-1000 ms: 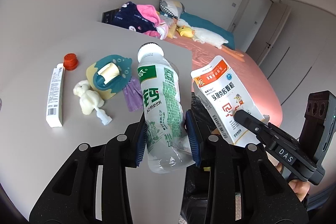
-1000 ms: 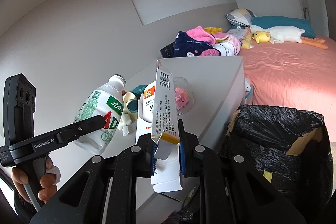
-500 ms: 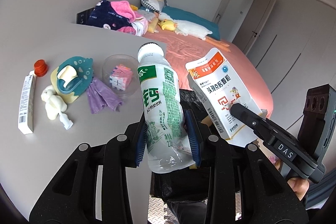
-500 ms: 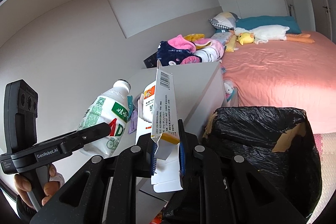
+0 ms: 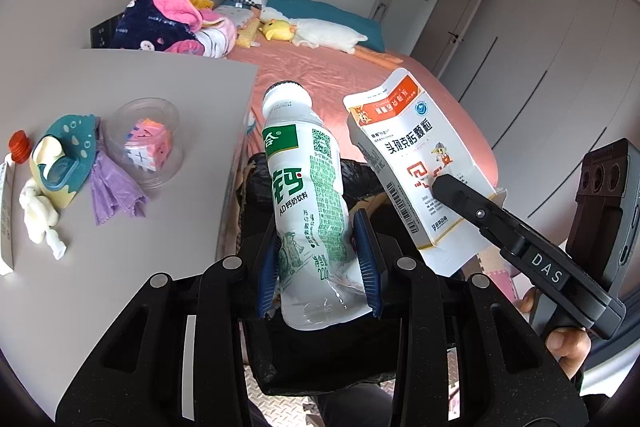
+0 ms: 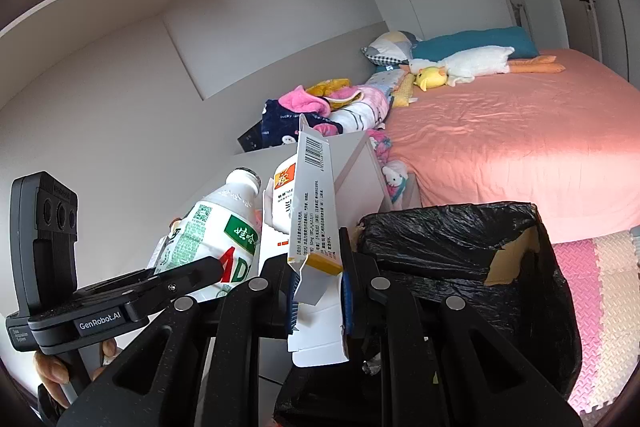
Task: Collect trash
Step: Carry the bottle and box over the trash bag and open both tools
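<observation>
Left gripper [image 5: 318, 265] clamped on crumpled white plastic drink bottle with green label [image 5: 308, 203], held over the black-lined trash bin [image 5: 256, 195]. Right gripper [image 6: 318, 291] pinched nearly closed on flattened white-and-orange cardboard medicine box [image 6: 312, 211], just left of the bin's rim [image 6: 448, 227]. Grey table [image 5: 120, 259] alongside holds a clear plastic dome with a pink cube [image 5: 146, 147] and a purple wrapper [image 5: 114, 189].

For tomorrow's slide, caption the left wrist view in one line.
Left gripper clamps a white-and-green plastic drink bottle above the black-lined bin.
</observation>
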